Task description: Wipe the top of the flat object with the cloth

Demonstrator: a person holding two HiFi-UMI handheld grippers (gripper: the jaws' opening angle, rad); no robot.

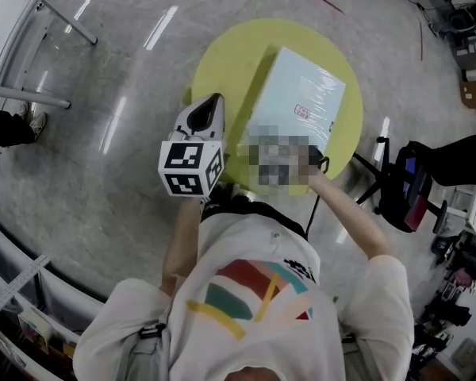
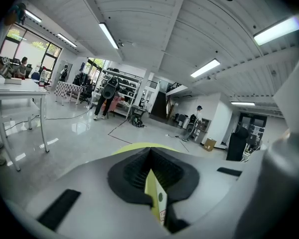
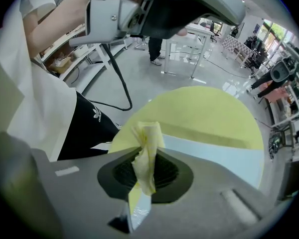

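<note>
Box [image 1: 297, 101]: 1 flat, pale blue item lying on the round yellow table [image 1: 222, 62], set toward the table's right half, top face shiny with a small red mark near the near edge. Cloth [image 3: 149, 133]: yellow, bunched into a twisted strip, sticking out past the tips of the right gripper [image 3: 145, 168], whose 2 jaws are clamped on it. In the right gripper view the cloth sits above the box's near edge; contact with the box cannot be confirmed. In the head view this spot is covered by a mosaic patch. Left gripper [image 1: 213, 101]: jaws pressed together with nothing between them, hovering over the table's left part, beside the box and apart from it. 1 black chair [image 1: 412, 181] stands on the grey floor [image 1: 103, 173] to the table's right.
</note>
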